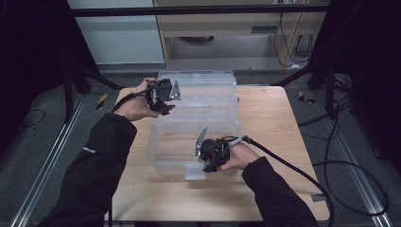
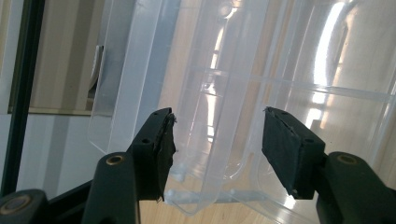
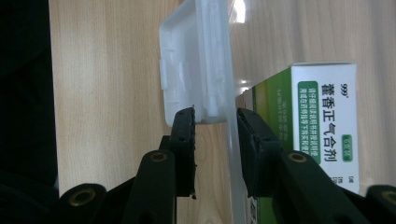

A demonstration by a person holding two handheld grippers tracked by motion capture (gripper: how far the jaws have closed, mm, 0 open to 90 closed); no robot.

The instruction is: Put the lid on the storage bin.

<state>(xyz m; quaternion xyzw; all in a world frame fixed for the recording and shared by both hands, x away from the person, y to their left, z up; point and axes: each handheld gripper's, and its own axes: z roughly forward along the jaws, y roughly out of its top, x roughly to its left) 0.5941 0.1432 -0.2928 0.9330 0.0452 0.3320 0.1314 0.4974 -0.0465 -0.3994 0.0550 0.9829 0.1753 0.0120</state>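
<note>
Jaws first: those of the left gripper (image 2: 217,149) stand wide apart around the rim of the open lid (image 2: 219,93), the left pad close against the clear plastic and the right pad well off it, so nothing is clamped. The jaws of the right gripper (image 3: 215,154) stand narrowly apart on either side of the near wall of the clear plastic box (image 1: 194,137), just below its white latch (image 3: 196,65); whether the pads press on the wall I cannot tell.

The box sits in the middle of the wooden surface (image 1: 274,118), its long axis running from the person's side away toward the far edge, with the lid laid open beyond it so that the far end overhangs the surface. The lid's rim stands up under the left gripper (image 1: 163,94).

Inside the box, seen through the wall in the right gripper view, lies a green and white carton (image 3: 317,126) with printed characters, just beside the right-hand jaw.

The left hand (image 1: 137,104) holds its gripper at the left far corner of the lid, forearm reaching diagonally forward in a dark sleeve. The right hand (image 1: 239,156) holds its gripper (image 1: 210,153) at the near wall of the box, jaws pointing left and down, with a cable (image 1: 293,170) trailing off to the right.
</note>
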